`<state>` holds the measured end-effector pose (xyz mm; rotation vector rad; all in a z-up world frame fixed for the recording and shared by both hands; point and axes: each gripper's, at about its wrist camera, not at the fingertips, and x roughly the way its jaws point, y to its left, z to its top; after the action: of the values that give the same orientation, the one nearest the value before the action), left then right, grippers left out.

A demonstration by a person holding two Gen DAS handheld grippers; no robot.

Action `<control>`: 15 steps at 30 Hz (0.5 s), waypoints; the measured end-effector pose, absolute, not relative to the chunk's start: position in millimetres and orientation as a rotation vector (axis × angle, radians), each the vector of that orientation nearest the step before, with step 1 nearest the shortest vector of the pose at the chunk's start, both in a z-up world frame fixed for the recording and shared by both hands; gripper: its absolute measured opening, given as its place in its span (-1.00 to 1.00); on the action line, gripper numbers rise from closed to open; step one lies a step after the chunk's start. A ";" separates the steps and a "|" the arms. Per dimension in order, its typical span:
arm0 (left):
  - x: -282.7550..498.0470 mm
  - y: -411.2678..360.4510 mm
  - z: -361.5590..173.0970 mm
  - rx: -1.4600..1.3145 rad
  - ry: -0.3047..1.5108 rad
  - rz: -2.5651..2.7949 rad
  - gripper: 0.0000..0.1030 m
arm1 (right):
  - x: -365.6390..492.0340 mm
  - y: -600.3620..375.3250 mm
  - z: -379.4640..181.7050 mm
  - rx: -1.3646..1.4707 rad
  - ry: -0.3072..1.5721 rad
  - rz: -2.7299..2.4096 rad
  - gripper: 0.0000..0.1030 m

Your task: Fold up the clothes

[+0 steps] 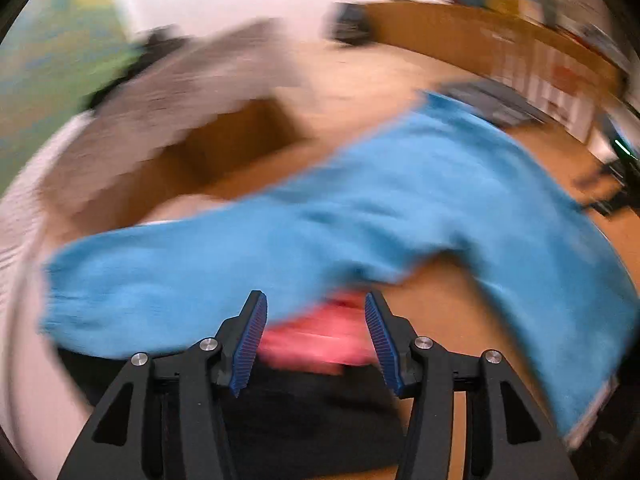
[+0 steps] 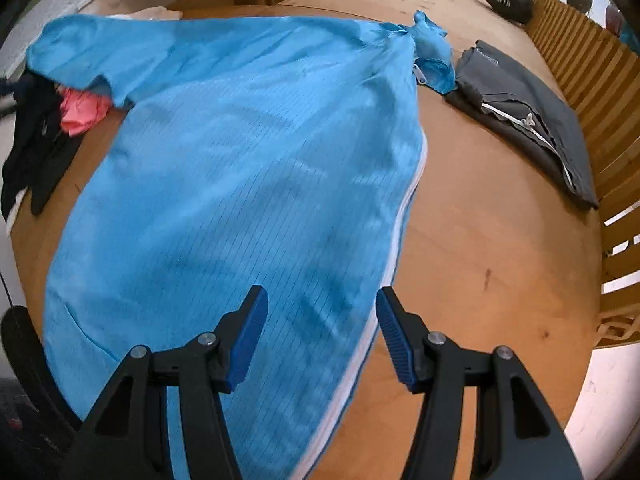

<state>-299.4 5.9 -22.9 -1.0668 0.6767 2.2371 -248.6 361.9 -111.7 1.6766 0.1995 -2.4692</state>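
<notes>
Right wrist view: your right gripper (image 2: 322, 336) hovers with jaws apart and empty over the blue jacket's (image 2: 240, 160) zipper hem, its length running away toward the grey folded garment (image 2: 520, 108).

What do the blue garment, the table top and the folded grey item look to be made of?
Blue garment: thin, smooth synthetic weave, probably; a fine dark grid of lines and a slight sheen show.
Table top: wood or plywood, matte, with warm brown grain and scuff marks.
Grey item: soft, dull knit, likely cotton jersey, with a white drawcord.
</notes>
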 end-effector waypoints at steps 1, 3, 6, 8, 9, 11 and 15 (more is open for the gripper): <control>-286.2 27.8 -38.4 -1.072 0.684 2.179 -0.05 | -246.9 361.5 -114.8 1.665 0.188 -2.472 0.08; -266.6 66.8 -66.5 -1.089 0.686 2.078 -0.05 | -243.8 360.9 -121.2 1.644 0.161 -2.474 0.08; -254.3 115.0 -100.5 -1.130 0.701 1.960 -0.05 | -247.2 363.3 -132.8 1.639 0.121 -2.471 0.08; -254.2 137.1 -120.5 -1.161 0.771 1.929 -0.03 | -249.8 360.3 -139.3 1.658 0.156 -2.468 0.08; -257.8 146.2 -130.6 -1.185 0.803 1.923 -0.03 | -251.1 358.7 -142.6 1.668 0.173 -2.467 0.08; -270.3 157.2 -140.4 -1.228 0.810 1.922 0.05 | -255.8 357.9 -142.0 1.646 0.197 -2.478 0.08; -304.1 157.7 -135.0 -1.269 0.750 1.968 0.23 | -274.6 364.1 -142.2 1.637 0.189 -2.489 0.09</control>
<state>-304.1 157.7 -135.0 -1.2688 0.7503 1.9680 -274.6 364.1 -142.2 1.6370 0.1895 -2.4890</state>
